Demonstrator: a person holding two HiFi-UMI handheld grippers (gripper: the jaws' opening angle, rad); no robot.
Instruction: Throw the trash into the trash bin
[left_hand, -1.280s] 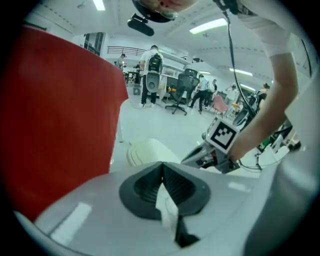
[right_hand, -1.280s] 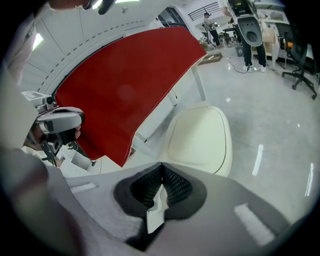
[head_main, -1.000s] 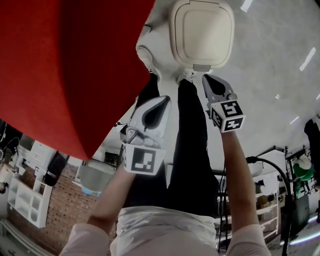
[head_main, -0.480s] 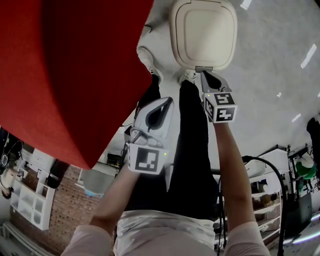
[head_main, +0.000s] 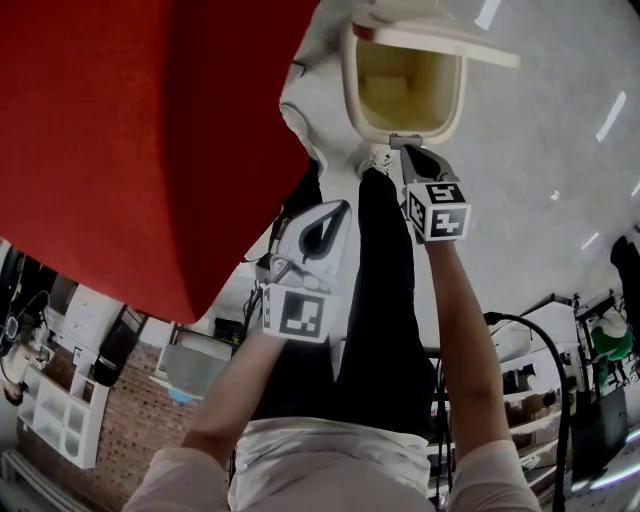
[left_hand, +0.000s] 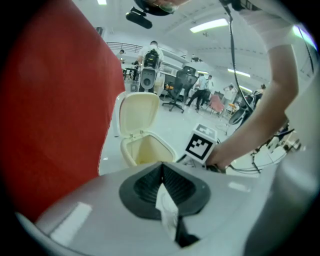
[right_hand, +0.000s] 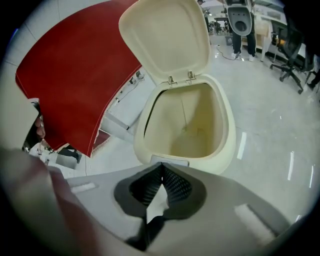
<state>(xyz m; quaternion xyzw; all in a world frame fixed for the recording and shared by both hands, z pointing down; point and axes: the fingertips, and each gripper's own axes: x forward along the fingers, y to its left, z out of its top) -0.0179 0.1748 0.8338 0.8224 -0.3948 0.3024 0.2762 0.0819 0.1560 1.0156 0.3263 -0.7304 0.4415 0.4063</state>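
Observation:
The cream trash bin (head_main: 352, 92) stands on the floor with its lid (head_main: 440, 45) swung up, showing a bare pale inside (right_hand: 192, 125). My right gripper (head_main: 408, 152) is shut, and its tips (right_hand: 161, 167) are at the grey latch button (right_hand: 170, 160) on the bin's front rim. My left gripper (head_main: 333, 210) hovers short of the bin, to its left in the head view. It is shut on a small white scrap of trash (left_hand: 166, 210) that sticks out between its pads. In the left gripper view, the bin (left_hand: 145, 150) lies just ahead.
A large red surface (head_main: 130, 130) fills the left, its edge close beside the bin. The person's dark-trousered legs (head_main: 385, 300) and shoes stand right before the bin. Office chairs (left_hand: 180, 90) and people are far off across the pale floor.
The bin's lid was closed and now stands open. My right gripper came down onto the bin's front button. The left gripper with the scrap has hardly moved.

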